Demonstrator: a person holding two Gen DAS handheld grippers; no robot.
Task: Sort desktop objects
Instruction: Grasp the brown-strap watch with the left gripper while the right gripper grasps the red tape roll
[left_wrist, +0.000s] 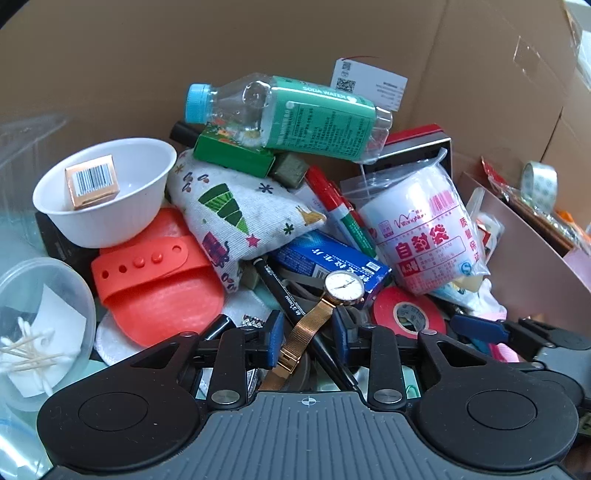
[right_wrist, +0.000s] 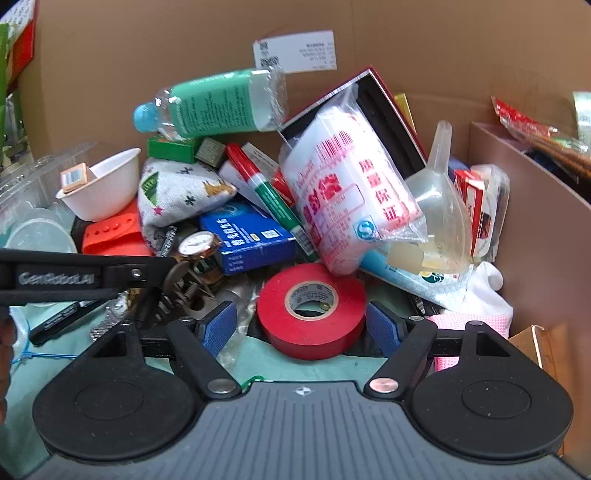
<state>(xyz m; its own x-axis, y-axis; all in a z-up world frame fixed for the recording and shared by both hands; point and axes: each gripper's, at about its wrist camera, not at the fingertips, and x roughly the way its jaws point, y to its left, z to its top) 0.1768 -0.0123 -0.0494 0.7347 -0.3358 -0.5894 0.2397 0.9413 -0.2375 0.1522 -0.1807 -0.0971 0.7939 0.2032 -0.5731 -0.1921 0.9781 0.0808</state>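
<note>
Left wrist view: left tool (left_wrist: 308, 341) part-closed astride gold mesh-strap wristwatch (left_wrist: 343, 287), pads not touching; centre strap. Right tool (right_wrist: 301, 325) open around red tape roll (right_wrist: 312, 308).

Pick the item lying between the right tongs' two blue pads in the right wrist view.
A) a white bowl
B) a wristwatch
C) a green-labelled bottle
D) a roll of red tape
D: the roll of red tape lies flat between the blue pads of the right tongs, with gaps on both sides, so it is not yet pinched.
</note>
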